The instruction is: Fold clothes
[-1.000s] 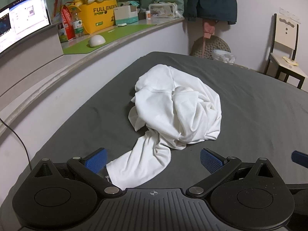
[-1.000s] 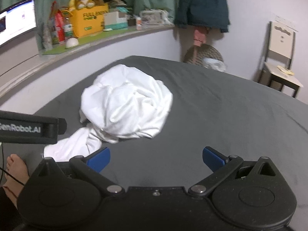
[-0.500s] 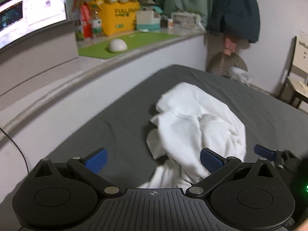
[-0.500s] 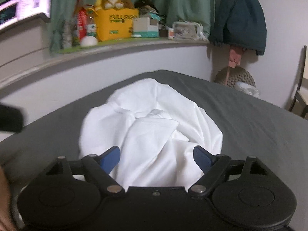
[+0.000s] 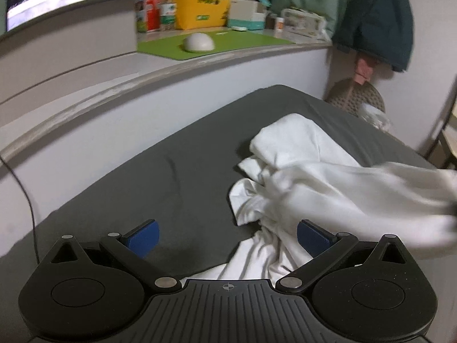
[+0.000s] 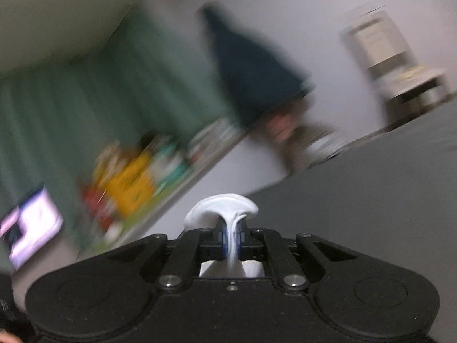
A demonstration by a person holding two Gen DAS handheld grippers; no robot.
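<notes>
— What lies ahead of the left tool (image 5: 227, 235)?
— A crumpled white garment (image 5: 308, 177) on the grey bed (image 5: 177, 177), stretching rightward; its fingers (image 5: 141, 235) stand wide apart, gripping nothing.

Both our claws are the same matte black plastic build: two round discs at the base, angled linkage arms with silver screws at the pivots, and blue pads on the fingertips. The left claw (image 5: 227, 233) has a ribbed centre plate with a little crosshair mark. The right claw (image 6: 232, 235) has a plain one.
</notes>
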